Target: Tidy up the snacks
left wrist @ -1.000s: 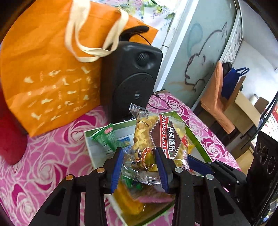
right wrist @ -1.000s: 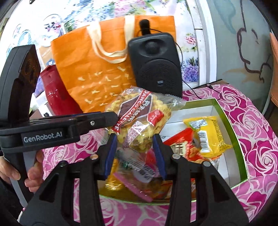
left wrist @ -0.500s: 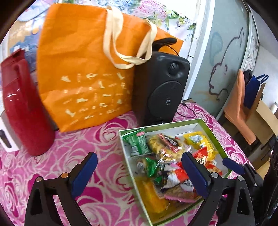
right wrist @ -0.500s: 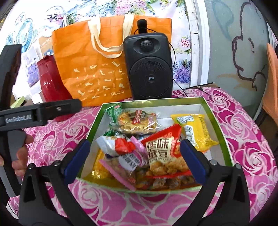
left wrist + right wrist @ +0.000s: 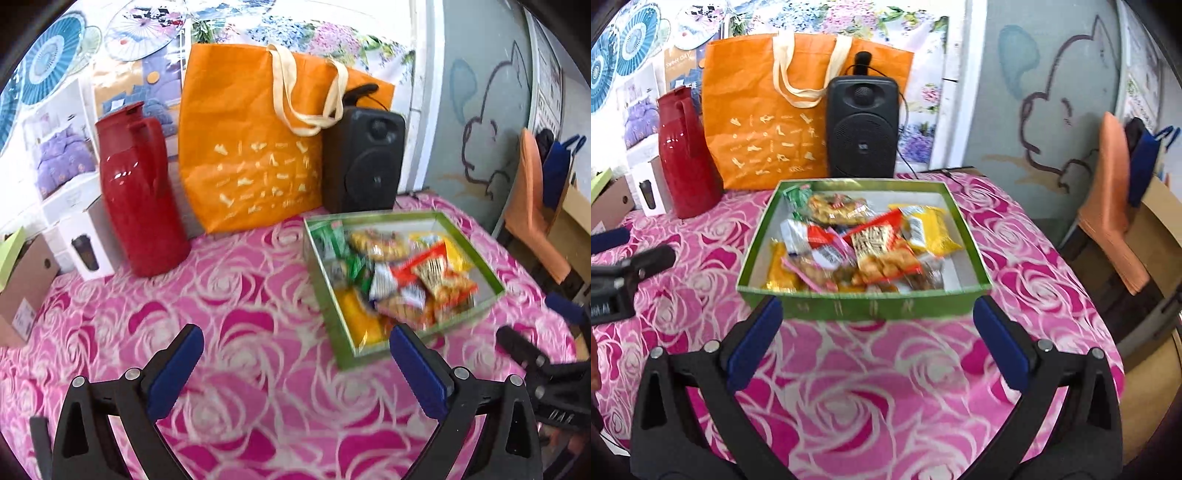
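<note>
Both claws hung spread and empty above the worktop (image 5: pixel 871 387), which was draped in a pink rose-patterned cloth. The left claw (image 5: pixel 295 369) sat over bare cloth to the left of the shallow green cardboard box (image 5: pixel 864 308); the right claw (image 5: pixel 877 336) faced the box's near wall squarely, just short of it.

The small plastic snack packets (image 5: pixel 857 243) all lay inside the box, heaped loosely: a yellow packet (image 5: pixel 932 229) toward the right, a red-and-orange packet (image 5: pixel 882 251) in the middle, a green packet (image 5: pixel 798 195) at the far left corner. No packet showed on the cloth outside the box.

Behind the box stood a black speaker (image 5: pixel 862 129), an orange tote bag with cream handles (image 5: pixel 764 122) and a red plastic jug (image 5: pixel 140 192), none of them touching it.

By the look of it, gathering was done or nearly so. The next move probably called for either tidying the heap, one packet pinched at a time, or simply pulling both claws clear.
</note>
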Available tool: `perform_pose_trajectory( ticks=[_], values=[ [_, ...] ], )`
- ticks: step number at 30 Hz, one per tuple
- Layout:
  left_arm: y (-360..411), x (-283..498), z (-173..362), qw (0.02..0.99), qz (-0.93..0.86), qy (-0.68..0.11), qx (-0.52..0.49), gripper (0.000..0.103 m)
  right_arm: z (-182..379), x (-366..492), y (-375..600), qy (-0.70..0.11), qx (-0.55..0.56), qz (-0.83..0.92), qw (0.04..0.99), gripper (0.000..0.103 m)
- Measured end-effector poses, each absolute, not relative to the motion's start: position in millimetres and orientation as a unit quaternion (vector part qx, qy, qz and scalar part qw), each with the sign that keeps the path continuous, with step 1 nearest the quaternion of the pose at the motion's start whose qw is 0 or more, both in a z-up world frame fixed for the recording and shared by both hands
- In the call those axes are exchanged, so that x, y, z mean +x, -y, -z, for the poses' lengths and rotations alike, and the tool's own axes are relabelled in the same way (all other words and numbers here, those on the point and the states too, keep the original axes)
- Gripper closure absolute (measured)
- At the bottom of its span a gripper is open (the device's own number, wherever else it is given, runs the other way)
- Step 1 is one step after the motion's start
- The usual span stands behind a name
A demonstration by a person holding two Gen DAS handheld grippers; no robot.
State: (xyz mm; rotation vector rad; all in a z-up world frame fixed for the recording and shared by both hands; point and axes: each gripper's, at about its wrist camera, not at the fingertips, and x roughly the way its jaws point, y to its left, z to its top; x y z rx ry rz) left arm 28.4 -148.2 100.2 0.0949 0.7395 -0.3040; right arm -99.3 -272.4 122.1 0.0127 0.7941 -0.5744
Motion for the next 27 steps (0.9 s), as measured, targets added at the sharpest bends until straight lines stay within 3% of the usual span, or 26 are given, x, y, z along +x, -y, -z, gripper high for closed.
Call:
perform_pose_trajectory(
  ticks=[12, 27],
  values=[
    [145.3, -19.7, -71.4, 0.909, 0.147, -0.385, 0.065, 0.0, -103.1, -129.4, 249.4, -0.37, -0.001, 0.318, 0.873, 0.0],
    [140.9, -19.3, -62.5, 0.905, 0.14, -0.394, 0.076, 0.0, -88.0, -121.0, 245.7, -0.374, -0.014, 0.33, 0.867, 0.0]
  ],
)
